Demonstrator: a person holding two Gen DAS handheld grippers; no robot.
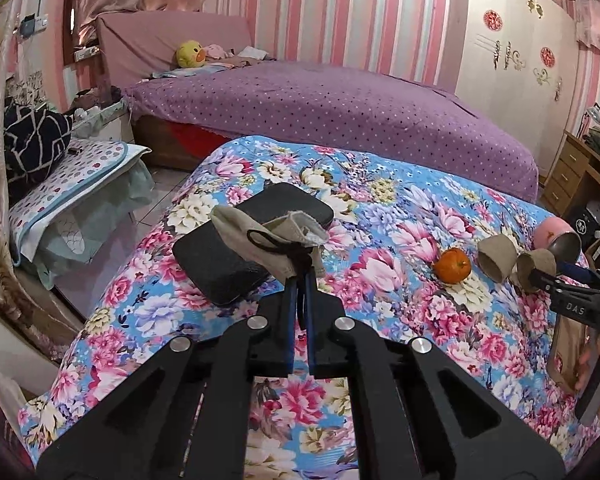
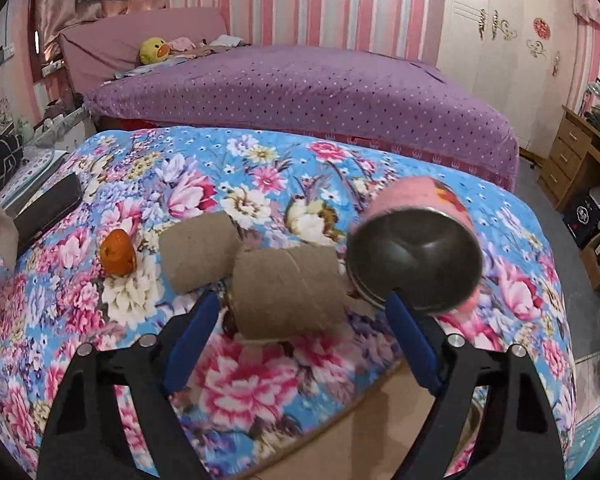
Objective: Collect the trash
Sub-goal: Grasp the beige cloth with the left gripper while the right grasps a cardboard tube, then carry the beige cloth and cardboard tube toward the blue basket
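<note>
My left gripper (image 1: pixel 300 270) is shut on a crumpled beige rag (image 1: pixel 268 234) with a black loop, held just above a black flat case (image 1: pixel 228 268) on the floral quilt. In the right wrist view my right gripper (image 2: pixel 302 300) is open, its blue fingers (image 2: pixel 204 316) straddling a cardboard tube (image 2: pixel 288 292) without pressing on it. A second tube (image 2: pixel 198 254) and an orange (image 2: pixel 118 254) lie to its left. A pink can (image 2: pixel 416 256) lies on its side right behind the right fingertip. The left wrist view shows the same orange (image 1: pixel 452 266), tubes (image 1: pixel 497 258) and right gripper (image 1: pixel 556 282) at the right edge.
The floral quilt (image 2: pixel 260 184) covers a raised surface in front of a purple bed (image 2: pixel 300 88). A brown cardboard surface (image 2: pixel 360 436) lies below the quilt's near edge. A wooden desk with drawers (image 2: pixel 572 152) stands at the right, a padded stool (image 1: pixel 72 184) at the left.
</note>
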